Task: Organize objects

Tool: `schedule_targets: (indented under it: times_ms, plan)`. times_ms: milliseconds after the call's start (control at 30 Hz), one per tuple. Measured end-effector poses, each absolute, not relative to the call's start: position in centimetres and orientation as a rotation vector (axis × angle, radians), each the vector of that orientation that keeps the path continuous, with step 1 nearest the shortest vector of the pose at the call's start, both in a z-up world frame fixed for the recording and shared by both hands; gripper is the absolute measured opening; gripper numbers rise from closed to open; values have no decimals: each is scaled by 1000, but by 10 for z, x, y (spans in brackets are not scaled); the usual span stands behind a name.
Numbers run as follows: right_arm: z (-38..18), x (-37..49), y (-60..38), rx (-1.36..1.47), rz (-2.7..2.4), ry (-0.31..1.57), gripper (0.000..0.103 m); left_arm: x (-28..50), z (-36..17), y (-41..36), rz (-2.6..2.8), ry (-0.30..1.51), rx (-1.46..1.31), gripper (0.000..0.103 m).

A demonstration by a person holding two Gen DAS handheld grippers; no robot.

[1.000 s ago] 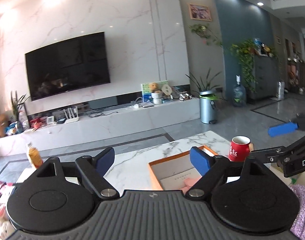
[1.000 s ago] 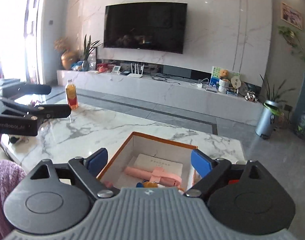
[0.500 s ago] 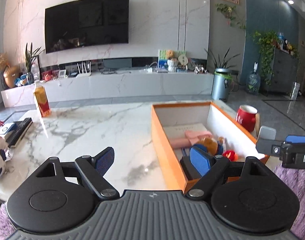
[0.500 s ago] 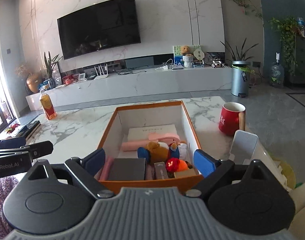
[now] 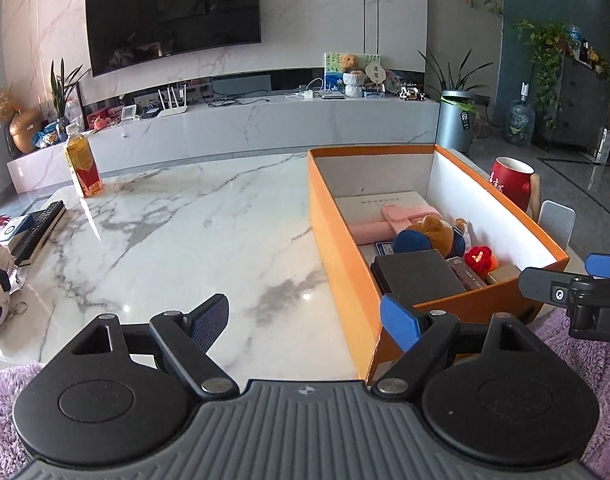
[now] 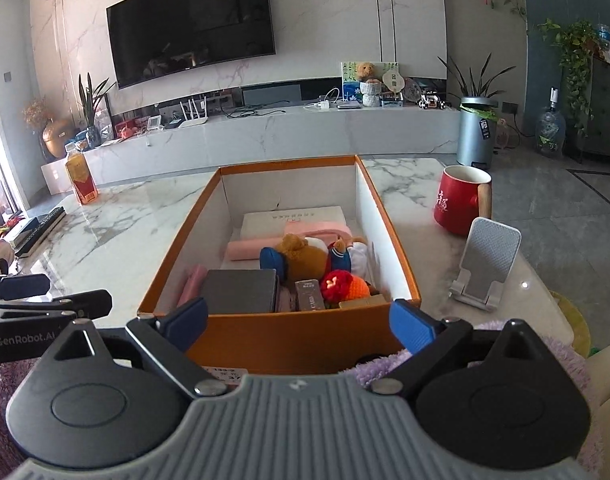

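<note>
Both grippers have dropped and tipped down toward the marble table [image 5: 177, 232]: a sec ago the views showed mostly wall and TV, now the tabletop fills them. The orange box [image 6: 281, 336], earlier only partly seen, now shows its full contents, incl. the plush bear [image 6: 305, 256], with its near wall right in front of the right gripper [image 6: 299, 326]. Right gripper's jaws are opening, nothing between the pads; left gripper [image 5: 305, 322] now straddles the box's near-left corner at 3 o'clock.
</note>
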State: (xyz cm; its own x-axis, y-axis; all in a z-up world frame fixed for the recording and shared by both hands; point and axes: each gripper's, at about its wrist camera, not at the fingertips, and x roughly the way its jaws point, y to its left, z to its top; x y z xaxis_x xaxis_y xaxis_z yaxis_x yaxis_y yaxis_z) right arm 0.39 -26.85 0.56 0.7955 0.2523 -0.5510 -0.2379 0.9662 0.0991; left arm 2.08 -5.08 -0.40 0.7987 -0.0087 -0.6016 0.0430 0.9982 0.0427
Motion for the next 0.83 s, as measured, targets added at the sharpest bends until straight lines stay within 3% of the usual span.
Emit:
schedule_targets:
  times_ms: [833]
  plan:
    - [7,-1,-261,-13,282,580,98,13,7,-48,-8,642,71,98]
